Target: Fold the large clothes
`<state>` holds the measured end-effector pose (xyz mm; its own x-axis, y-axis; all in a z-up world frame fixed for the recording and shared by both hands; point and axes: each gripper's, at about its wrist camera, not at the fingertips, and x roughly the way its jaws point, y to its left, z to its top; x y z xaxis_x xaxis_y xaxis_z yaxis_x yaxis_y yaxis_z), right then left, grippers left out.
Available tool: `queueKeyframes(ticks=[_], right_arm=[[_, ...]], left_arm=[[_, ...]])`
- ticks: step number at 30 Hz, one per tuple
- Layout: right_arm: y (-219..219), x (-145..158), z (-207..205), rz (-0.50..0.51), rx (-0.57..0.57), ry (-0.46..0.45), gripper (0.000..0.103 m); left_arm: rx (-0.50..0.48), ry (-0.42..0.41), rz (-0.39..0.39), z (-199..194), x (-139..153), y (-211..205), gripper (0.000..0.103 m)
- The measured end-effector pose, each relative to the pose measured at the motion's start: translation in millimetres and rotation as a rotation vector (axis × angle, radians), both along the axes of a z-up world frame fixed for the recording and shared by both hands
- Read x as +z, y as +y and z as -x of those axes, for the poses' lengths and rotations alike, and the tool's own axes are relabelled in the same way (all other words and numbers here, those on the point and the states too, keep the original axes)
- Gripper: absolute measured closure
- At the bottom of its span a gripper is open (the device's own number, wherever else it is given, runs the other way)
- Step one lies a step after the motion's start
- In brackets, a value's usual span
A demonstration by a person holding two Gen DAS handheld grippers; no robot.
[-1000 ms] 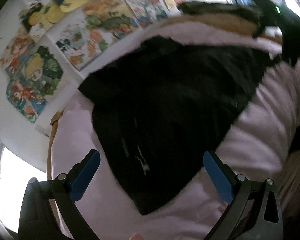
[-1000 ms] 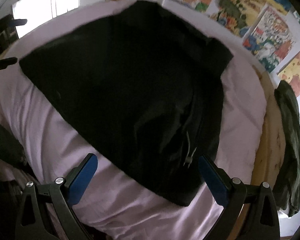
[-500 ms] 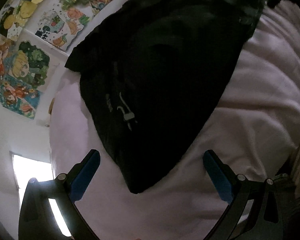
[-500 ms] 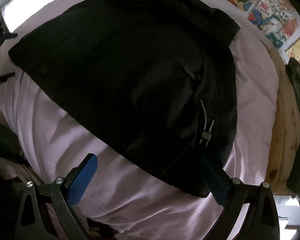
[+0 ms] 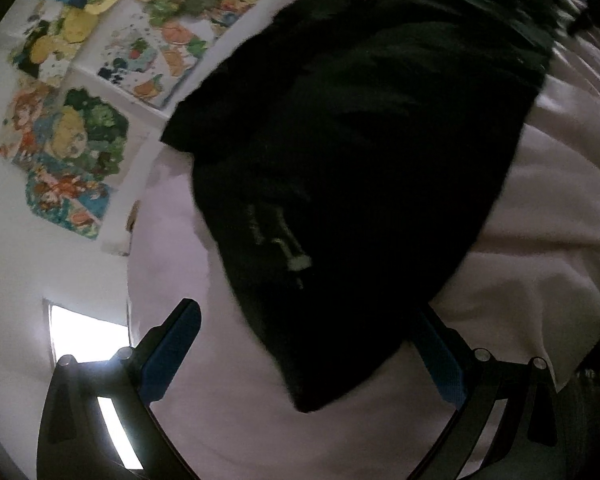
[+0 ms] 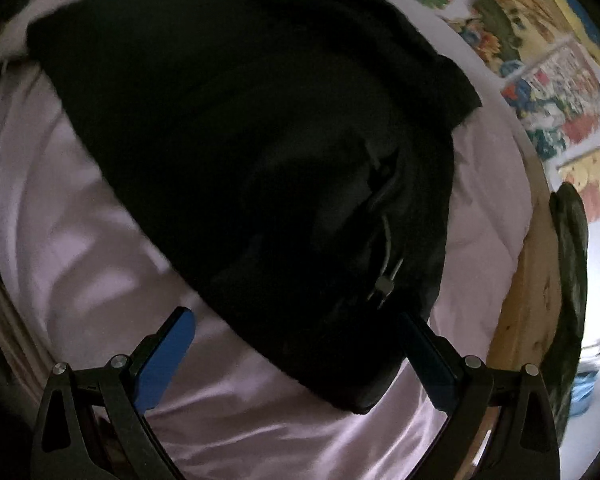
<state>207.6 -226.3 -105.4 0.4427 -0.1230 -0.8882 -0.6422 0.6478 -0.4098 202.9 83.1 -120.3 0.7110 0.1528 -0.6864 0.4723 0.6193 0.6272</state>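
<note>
Left wrist view: a black jacket (image 5: 360, 168) lies flat on the pink bedsheet (image 5: 540, 240), long axis running from 6 o'clock to 1 o'clock, its corner pointing down between the spread left claw (image 5: 306, 344). Right wrist view: the jacket (image 6: 240, 140) is dark and rumpled, a drawcord toggle (image 6: 385, 284) near its 5 o'clock edge. The right claw (image 6: 296, 348) is spread, empty. Bare sheet (image 6: 80, 240) lies open at 8 o'clock.

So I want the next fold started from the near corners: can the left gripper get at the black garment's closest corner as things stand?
Probably yes. The left gripper is open, the black garment's near corner lies between its fingers on the pink sheet, and nothing covers it.
</note>
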Motion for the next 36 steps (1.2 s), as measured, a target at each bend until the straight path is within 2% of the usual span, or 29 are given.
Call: queueKeyframes(ticks=[2, 6, 9, 14, 16, 17, 19, 20, 21, 22, 23, 24, 29, 33, 36], right_arm=[[-2.3, -6.5, 3.7, 0.038, 0.018, -0.025, 0.001], [-0.7, -23.8, 9.5, 0.195, 0.11, -0.139, 0.0], [0.9, -32.6, 11.9, 0.241, 0.136, -0.157, 0.0], [5.0, -42.9, 17.0, 0.344, 0.222, -0.219, 0.0], [8.1, -49.7, 24.0, 0.41, 0.301, -0.273, 0.001], [10.1, -54.0, 29.3, 0.446, 0.338, -0.304, 0.001], [9.9, -58.5, 32.1, 0.482, 0.379, -0.34, 0.003], [9.5, -58.4, 31.5, 0.483, 0.382, -0.344, 0.009], [8.1, -57.9, 29.9, 0.485, 0.38, -0.352, 0.02], [6.8, -57.3, 28.0, 0.49, 0.373, -0.356, 0.028], [6.0, -56.0, 27.4, 0.494, 0.362, -0.357, 0.044], [4.6, -54.8, 25.1, 0.496, 0.352, -0.363, 0.055], [2.8, -39.1, 22.4, 0.44, 0.313, -0.383, 0.07], [6.0, -5.2, 19.9, 0.284, 0.207, -0.407, 0.083], [1.0, 21.3, 11.6, 0.183, 0.143, -0.434, 0.086]], left_arm=[[0.017, -0.011, 0.007, -1.4, 4.0, 0.4, 0.002], [0.054, -0.02, 0.035, -6.4, 12.3, 2.9, 0.002], [0.078, -0.025, 0.055, -6.2, 17.3, 2.6, 0.004], [0.072, -0.007, 0.095, -5.0, 24.9, 2.2, 0.023], [0.068, 0.022, 0.123, -3.2, 25.8, 0.2, 0.04], [0.067, 0.037, 0.144, -3.5, 27.7, 0.4, 0.044], [0.063, 0.054, 0.178, -2.8, 30.9, 0.4, 0.064], [0.061, 0.059, 0.19, -1.8, 32.3, -0.7, 0.068], [0.057, 0.057, 0.199, -0.9, 35.2, -2.2, 0.072], [0.056, 0.049, 0.199, 0.6, 36.9, -3.8, 0.075], [0.055, 0.041, 0.207, 1.4, 40.3, -4.5, 0.077], [0.06, 0.037, 0.226, 1.5, 44.0, -4.2, 0.08], [0.101, 0.0, 0.335, -3.7, 69.6, 1.8, 0.086], [0.139, -0.046, 0.407, -6.1, 94.7, 3.1, 0.09], [0.154, -0.073, 0.424, -6.6, 107.2, 2.1, 0.092]])
